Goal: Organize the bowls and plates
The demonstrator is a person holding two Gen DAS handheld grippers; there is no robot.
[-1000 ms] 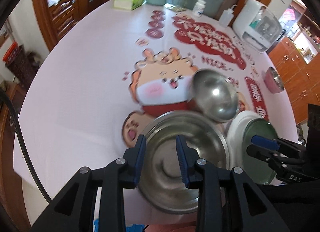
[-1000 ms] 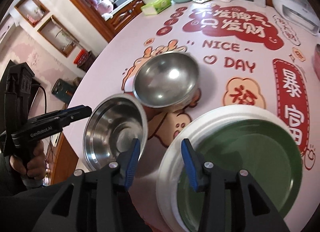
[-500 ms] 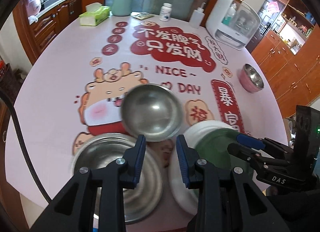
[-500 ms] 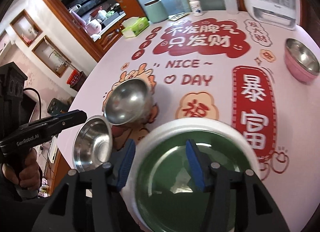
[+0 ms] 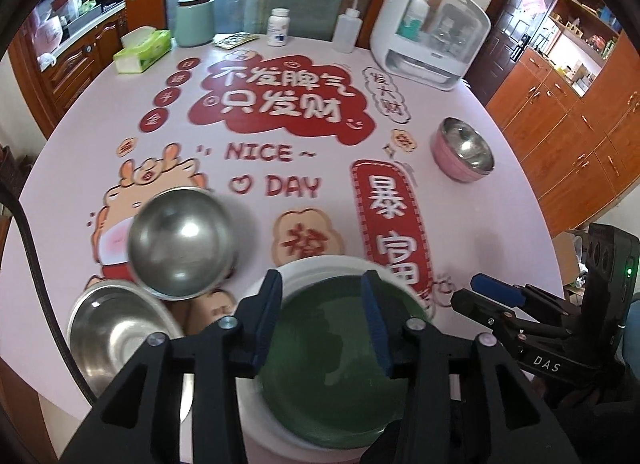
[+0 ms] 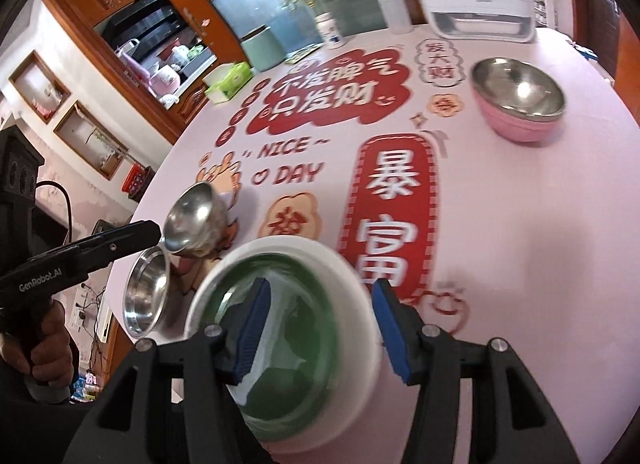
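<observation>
I have both tongs part open and empty; the left gripper [image 5: 322, 318] has just been widening, the right gripper [image 6: 320, 330] widened a moment sooner. Both hang over the green plate [image 5: 332, 376], which lies face up in a white plate [image 5: 304, 268] at lower centre. All round, so no long axis. Two steel bowls [image 5: 182, 242] [image 5: 112, 336] lower left, mouths up, possibly touching. One pink bowl [image 5: 462, 150] sits upper right.
</observation>
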